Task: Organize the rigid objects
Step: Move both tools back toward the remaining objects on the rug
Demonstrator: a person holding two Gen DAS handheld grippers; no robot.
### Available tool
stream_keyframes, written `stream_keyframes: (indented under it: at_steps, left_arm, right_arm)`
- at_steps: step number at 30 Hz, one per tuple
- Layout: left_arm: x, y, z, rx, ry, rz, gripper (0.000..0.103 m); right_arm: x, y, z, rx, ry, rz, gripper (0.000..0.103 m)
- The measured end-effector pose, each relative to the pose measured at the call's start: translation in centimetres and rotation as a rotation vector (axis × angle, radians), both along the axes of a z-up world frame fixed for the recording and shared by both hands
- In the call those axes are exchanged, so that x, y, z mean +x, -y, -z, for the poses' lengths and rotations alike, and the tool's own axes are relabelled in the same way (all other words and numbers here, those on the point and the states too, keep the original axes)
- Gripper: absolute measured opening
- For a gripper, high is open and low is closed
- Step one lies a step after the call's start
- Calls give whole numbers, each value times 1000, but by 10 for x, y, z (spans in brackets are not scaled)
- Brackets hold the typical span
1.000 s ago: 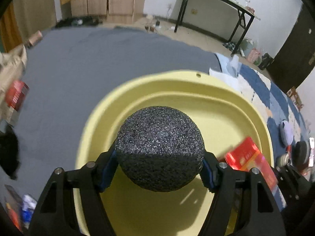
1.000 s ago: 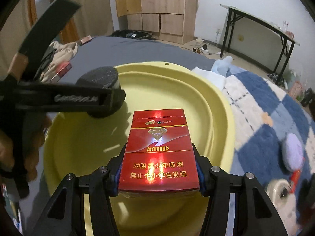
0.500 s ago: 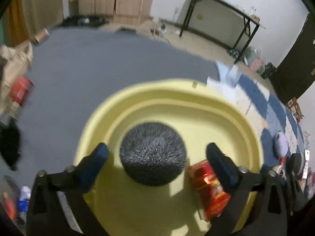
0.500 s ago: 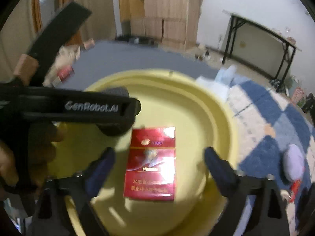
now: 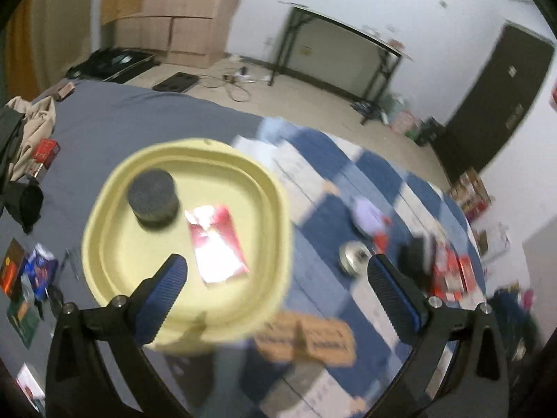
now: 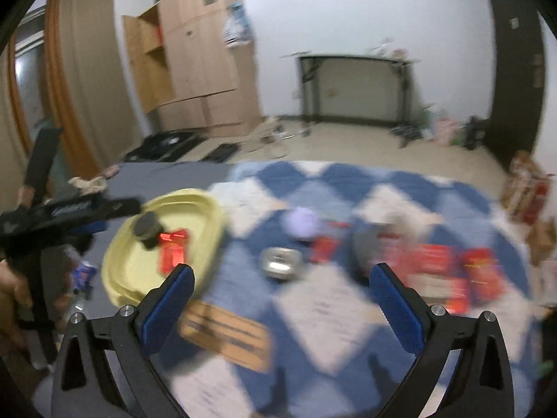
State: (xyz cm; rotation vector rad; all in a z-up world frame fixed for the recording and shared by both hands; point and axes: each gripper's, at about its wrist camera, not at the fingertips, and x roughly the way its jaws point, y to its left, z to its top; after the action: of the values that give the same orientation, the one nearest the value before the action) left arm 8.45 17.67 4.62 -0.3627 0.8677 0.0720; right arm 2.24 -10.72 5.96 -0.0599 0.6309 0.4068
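A yellow basin (image 5: 104, 216) sits on the bed and holds a dark speckled foam puck (image 5: 152, 198) and a red cigarette pack (image 5: 217, 244). My left gripper (image 5: 275, 271) is open and empty, raised above the basin's near right rim. My right gripper (image 6: 278, 278) is open and empty, higher up and to the right of the basin (image 6: 205, 209). The puck (image 6: 148, 228) and the pack (image 6: 173, 250) show there too, beside the left gripper's black body (image 6: 66, 212).
On the blue-and-white checkered blanket (image 6: 348, 299) lie a metal tin (image 6: 281, 261), a lilac object (image 6: 301, 221), several red packs (image 6: 431, 264) and an orange-brown flat box (image 6: 226, 331). Clothes and small packs (image 5: 43, 151) lie on the grey sheet at left.
Both grippers opened and let go: the puck and the red pack now lie in the basin. Both grippers have pulled back and up, swinging right over the checkered blanket.
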Motion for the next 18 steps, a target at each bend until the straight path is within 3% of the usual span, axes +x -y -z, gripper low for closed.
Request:
stream_keyframes:
  at_steps: [4, 8, 12, 18]
  left_arm:
    - [-29, 44, 5, 16, -31, 42, 103]
    - [-48, 69, 8, 29, -25, 54, 103]
    - [-65, 83, 12, 38, -5, 43, 103]
    - [-74, 87, 29, 29, -32, -27, 103]
  right_arm:
    - [-36, 88, -7, -20, -2, 123, 103]
    - [-66, 150, -7, -36, 20, 208, 103]
    - [-88, 171, 12, -1, 45, 254, 103]
    - [-74, 191, 26, 86, 11, 296, 103]
